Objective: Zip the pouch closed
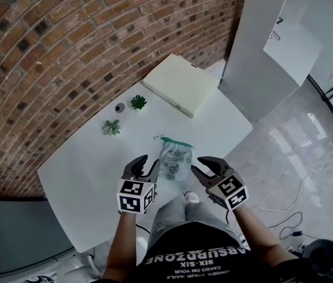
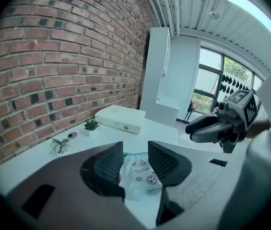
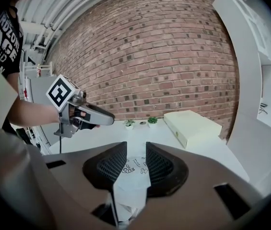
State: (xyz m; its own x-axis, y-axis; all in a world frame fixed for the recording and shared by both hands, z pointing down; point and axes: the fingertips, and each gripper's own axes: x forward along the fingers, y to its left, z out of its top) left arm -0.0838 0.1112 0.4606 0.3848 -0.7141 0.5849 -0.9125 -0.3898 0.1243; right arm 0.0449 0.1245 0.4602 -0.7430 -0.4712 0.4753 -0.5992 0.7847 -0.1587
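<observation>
A clear plastic pouch (image 1: 175, 158) with small printed drawings and a teal zip edge at its far end lies flat on the white table (image 1: 83, 170). My left gripper (image 1: 147, 165) hovers just left of the pouch's near end, jaws open and empty. My right gripper (image 1: 206, 167) hovers just right of it, also open. In the left gripper view the pouch (image 2: 140, 174) shows on the table beyond the gap of the left gripper (image 2: 135, 159), with the right gripper (image 2: 212, 128) to the right. In the right gripper view the pouch (image 3: 133, 169) shows beyond the right gripper (image 3: 135, 159).
A flat cream box (image 1: 181, 84) lies at the table's far side. Two small potted plants (image 1: 138, 102) (image 1: 112, 127) and a small dark round object (image 1: 119, 107) stand near the brick wall. A white pillar (image 1: 260, 46) rises at the right. The table's near edge is close to my legs.
</observation>
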